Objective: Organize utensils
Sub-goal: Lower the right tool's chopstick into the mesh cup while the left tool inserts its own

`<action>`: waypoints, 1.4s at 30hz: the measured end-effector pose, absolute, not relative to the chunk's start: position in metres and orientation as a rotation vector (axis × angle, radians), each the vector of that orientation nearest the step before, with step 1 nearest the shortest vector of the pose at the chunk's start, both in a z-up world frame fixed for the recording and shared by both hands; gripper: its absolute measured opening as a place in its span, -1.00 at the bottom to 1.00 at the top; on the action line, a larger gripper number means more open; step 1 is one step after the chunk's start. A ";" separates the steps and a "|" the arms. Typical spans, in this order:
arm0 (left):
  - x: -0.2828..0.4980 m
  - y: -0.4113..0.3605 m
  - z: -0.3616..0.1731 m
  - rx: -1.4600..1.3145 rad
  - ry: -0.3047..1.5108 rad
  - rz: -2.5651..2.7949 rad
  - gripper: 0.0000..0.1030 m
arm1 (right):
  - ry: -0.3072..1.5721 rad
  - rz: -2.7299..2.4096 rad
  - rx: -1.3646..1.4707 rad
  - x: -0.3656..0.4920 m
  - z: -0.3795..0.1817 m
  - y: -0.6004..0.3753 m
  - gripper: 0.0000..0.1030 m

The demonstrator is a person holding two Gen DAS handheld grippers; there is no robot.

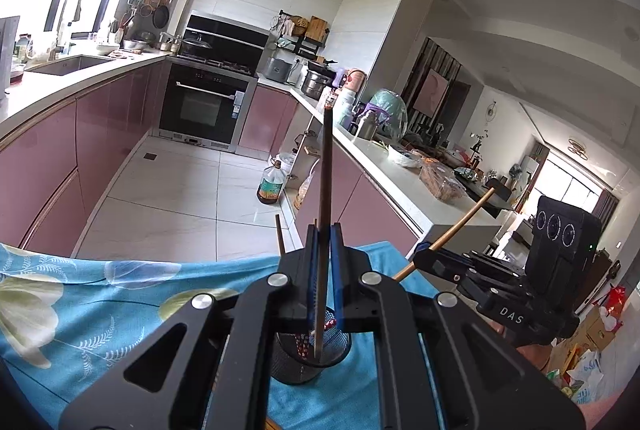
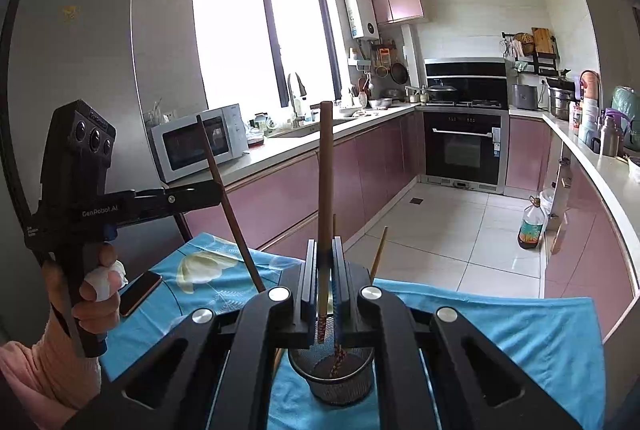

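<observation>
So both grippers are up over the corner of the table with the blue floral cloth (image 2: 520, 326), each clamped on one chopstick. The left gripper (image 1: 324, 230) has its jaws pinched narrow around a dark chopstick (image 1: 326, 165) that stands nearly upright, lower end dangling just above or inside the black mesh holder (image 1: 308, 362), can't tell if it touches bottom. The right gripper (image 2: 324, 244) is squeezed tight on a lighter brown chopstick (image 2: 324, 169), also about vertical, its patterned tip hanging over the mouth of the same holder, which looks grey from this side.

A couple more sticks already lean in the holder, ends poking up just beside the jaws.

The holder sits close to the cloth's far edge, with the tiled kitchen floor (image 1: 180, 189) dropping away right past it. Plenty of open floor between the pink cabinets. A phone (image 2: 140, 292) lies on the cloth near the hand (image 2: 96, 290) gripping the left tool, well apart from the holder.
</observation>
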State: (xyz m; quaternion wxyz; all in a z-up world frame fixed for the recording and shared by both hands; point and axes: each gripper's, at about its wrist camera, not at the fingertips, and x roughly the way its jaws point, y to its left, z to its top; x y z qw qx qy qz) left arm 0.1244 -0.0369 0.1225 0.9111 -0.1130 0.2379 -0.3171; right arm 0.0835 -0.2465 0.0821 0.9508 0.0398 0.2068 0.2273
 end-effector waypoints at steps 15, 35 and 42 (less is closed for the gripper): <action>0.168 -0.078 0.058 -0.092 0.687 -0.636 -0.87 | 0.641 0.468 0.039 0.119 0.039 -0.231 -0.89; 0.193 -0.085 0.023 -0.063 0.729 -0.564 -0.54 | 0.709 0.425 0.118 0.149 0.008 -0.233 -0.78; 0.156 -0.062 0.027 -0.042 0.628 -0.496 -0.12 | 0.614 0.457 0.096 0.115 0.020 -0.226 -0.56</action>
